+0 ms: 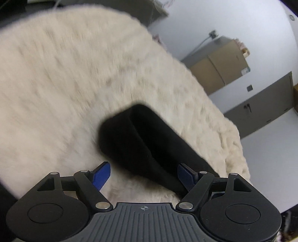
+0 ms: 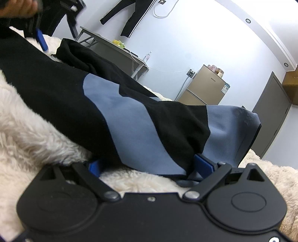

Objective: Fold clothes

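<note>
Nearest the lens in the left wrist view is the left gripper, its two blue-padded fingers spread wide apart; a black strip of cloth runs between them from the lower right up to a blunt end, lying on the blanket close against the right-hand pad, and nothing is pinched. Under it spreads one cream, shaggy blanket, blurred across most of that view and filling it from the left edge to the middle. To the right the room opens: a pale wall, one tan two-door fridge with small things on top, and one grey door. In the right wrist view the right gripper sits closest, low on the same fleecy blanket, and its fingers stand apart with the hem of one black and blue-grey garment lying over both pads, so the cloth covers them rather than being clamped. That garment stretches from the upper left, where the other gripper's blue pad shows at its far end, down to the lower right, with a bunched black fold rising behind it. Beyond, from left to right: one grey folding table with a yellow-green item and a bottle on it, one pair of dark trousers with a white side stripe hanging on the wall, the fridge, and the grey door.
</note>
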`<state>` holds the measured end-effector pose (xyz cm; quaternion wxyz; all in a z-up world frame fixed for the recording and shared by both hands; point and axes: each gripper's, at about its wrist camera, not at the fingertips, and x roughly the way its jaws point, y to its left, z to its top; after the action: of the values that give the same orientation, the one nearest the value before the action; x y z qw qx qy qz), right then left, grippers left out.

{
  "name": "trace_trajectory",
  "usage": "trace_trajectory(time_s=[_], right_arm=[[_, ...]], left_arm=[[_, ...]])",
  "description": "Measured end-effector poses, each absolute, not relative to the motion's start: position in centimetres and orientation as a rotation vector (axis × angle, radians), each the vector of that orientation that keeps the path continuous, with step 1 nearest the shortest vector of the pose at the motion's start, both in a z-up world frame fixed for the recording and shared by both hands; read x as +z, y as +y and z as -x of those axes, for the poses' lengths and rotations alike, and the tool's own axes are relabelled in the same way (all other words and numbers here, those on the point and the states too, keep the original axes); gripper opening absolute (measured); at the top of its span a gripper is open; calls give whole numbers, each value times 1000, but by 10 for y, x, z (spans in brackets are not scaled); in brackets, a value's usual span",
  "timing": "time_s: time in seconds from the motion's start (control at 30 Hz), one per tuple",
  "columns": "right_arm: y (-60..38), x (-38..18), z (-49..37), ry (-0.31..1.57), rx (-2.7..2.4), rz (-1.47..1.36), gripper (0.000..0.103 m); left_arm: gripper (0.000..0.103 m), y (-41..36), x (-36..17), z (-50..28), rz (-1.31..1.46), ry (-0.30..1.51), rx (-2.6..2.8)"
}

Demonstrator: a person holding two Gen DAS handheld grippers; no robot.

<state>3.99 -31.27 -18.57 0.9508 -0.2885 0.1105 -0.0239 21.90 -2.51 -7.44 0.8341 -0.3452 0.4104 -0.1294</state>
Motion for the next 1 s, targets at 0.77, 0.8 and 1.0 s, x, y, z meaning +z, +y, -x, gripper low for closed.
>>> trace_trajectory(time_s=[0.77, 0.8, 1.0], right_arm=[[-315, -184, -37, 218, -50, 603, 96], [-315, -184, -37, 218, -50, 603, 96], [-316, -184, -37, 216, -51, 606, 96]], left_arm=[[37, -11, 46, -168, 79, 362, -31], [57, -5, 35, -173, 112, 433, -13], [65, 78, -16, -155, 641, 641, 112]])
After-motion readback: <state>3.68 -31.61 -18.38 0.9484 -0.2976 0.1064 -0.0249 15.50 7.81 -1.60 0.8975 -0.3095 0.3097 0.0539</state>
